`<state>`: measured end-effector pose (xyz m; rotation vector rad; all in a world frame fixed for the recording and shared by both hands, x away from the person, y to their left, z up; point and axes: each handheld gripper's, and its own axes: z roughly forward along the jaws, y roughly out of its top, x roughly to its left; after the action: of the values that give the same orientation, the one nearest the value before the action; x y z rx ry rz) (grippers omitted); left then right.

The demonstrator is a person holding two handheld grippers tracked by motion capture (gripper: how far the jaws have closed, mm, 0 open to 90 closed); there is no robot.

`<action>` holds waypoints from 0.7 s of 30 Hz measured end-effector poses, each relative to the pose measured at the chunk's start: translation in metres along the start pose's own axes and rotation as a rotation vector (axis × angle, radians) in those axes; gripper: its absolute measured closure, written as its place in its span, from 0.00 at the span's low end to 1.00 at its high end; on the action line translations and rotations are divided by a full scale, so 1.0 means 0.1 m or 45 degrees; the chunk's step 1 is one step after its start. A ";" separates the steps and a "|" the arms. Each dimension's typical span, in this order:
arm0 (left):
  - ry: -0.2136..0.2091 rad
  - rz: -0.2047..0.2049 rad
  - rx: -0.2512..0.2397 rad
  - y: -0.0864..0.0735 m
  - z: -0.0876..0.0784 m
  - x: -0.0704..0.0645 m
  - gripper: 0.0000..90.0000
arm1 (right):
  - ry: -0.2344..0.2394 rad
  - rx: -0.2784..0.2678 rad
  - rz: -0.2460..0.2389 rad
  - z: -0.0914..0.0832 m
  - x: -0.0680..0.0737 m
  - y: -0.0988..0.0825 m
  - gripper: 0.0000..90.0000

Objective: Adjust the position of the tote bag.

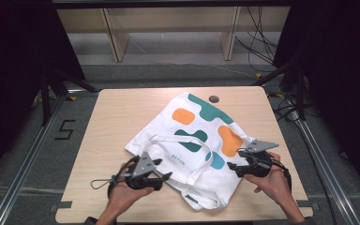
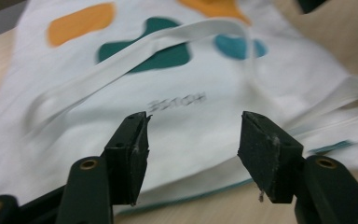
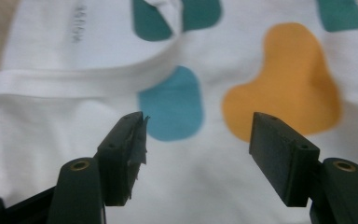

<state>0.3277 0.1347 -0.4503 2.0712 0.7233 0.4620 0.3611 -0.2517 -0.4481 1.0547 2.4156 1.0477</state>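
Wooden table point(image 1: 117, 117), one white tote bag point(image 1: 187, 140) lying flat at centre.
Your left gripper point(image 1: 161, 177) and right gripper point(image 1: 234, 159): jaws apart, empty, at the bag's near edge.

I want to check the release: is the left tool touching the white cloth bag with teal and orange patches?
Apart. In the left gripper view, the left tool has open jaws with nothing between them, above the white cloth bag.
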 end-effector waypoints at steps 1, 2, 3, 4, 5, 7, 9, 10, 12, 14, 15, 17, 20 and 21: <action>0.023 -0.026 0.016 -0.05 -0.03 0.08 0.43 | 0.045 -0.017 -0.021 0.01 0.14 0.03 0.40; 0.046 -0.084 0.001 -0.10 -0.04 0.13 0.43 | 0.045 -0.017 -0.021 0.01 0.14 0.03 0.40; 0.065 -0.070 0.027 -0.15 -0.06 0.21 0.41 | 0.072 -0.015 -0.034 0.01 0.21 0.04 0.39; 0.081 -0.128 0.026 -0.19 -0.07 0.24 0.40 | 0.101 -0.029 -0.066 0.03 0.28 0.05 0.39; 0.093 -0.110 0.047 -0.22 -0.10 0.31 0.38 | 0.119 -0.027 -0.082 0.04 0.35 0.05 0.38; 0.128 -0.119 0.062 -0.27 -0.14 0.39 0.38 | 0.144 -0.012 -0.127 0.06 0.47 0.05 0.37; 0.170 -0.180 0.068 -0.35 -0.18 0.49 0.35 | 0.179 0.016 -0.163 0.10 0.62 0.02 0.36; 0.170 -0.180 0.068 -0.35 -0.18 0.49 0.35 | 0.179 0.016 -0.163 0.10 0.62 0.02 0.36; 0.206 -0.156 0.090 -0.39 -0.21 0.57 0.35 | 0.181 0.021 -0.184 0.14 0.70 -0.02 0.36; 0.238 -0.162 0.110 -0.44 -0.22 0.62 0.35 | 0.187 0.053 -0.198 0.18 0.75 -0.05 0.35; 0.250 -0.160 0.130 -0.46 -0.23 0.65 0.34 | 0.183 0.075 -0.201 0.20 0.77 -0.07 0.35; 0.255 -0.158 0.165 -0.50 -0.24 0.69 0.34 | 0.166 0.080 -0.228 0.24 0.79 -0.11 0.35; 0.259 -0.185 0.183 -0.54 -0.22 0.70 0.33 | 0.181 0.125 -0.241 0.27 0.82 -0.15 0.36; 0.270 -0.222 0.171 -0.56 -0.20 0.69 0.32 | 0.177 0.136 -0.254 0.28 0.84 -0.15 0.36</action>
<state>0.3516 0.2168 -0.4820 2.0797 1.0766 0.5522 0.3106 -0.1838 -0.4771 0.7744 2.6488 0.9631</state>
